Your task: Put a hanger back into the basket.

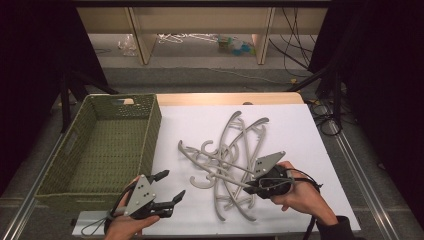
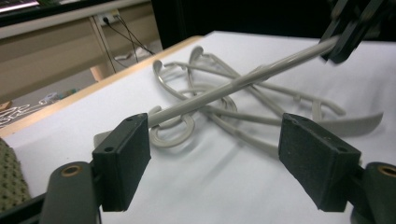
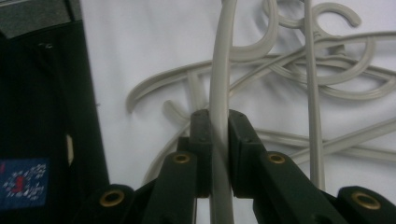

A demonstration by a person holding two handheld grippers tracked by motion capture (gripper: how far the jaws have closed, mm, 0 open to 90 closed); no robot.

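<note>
Right hand-held gripper (image 1: 256,186) clamped on one grey hanger (image 1: 220,167); left hand-held gripper (image 1: 171,186) wide open, empty. Lift slowly, untangling from pile beside basket (image 1: 80,150).

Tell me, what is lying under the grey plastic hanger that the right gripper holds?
Under the grey plastic hanger shut in the right gripper lie other grey hangers, tangled on the white table. The gripper covers whatever lies directly beneath it.

Grey hangers (image 1: 227,160) lie on a white sheet (image 1: 295,130) beside an olive-green woven basket (image 1: 150,130).
</note>
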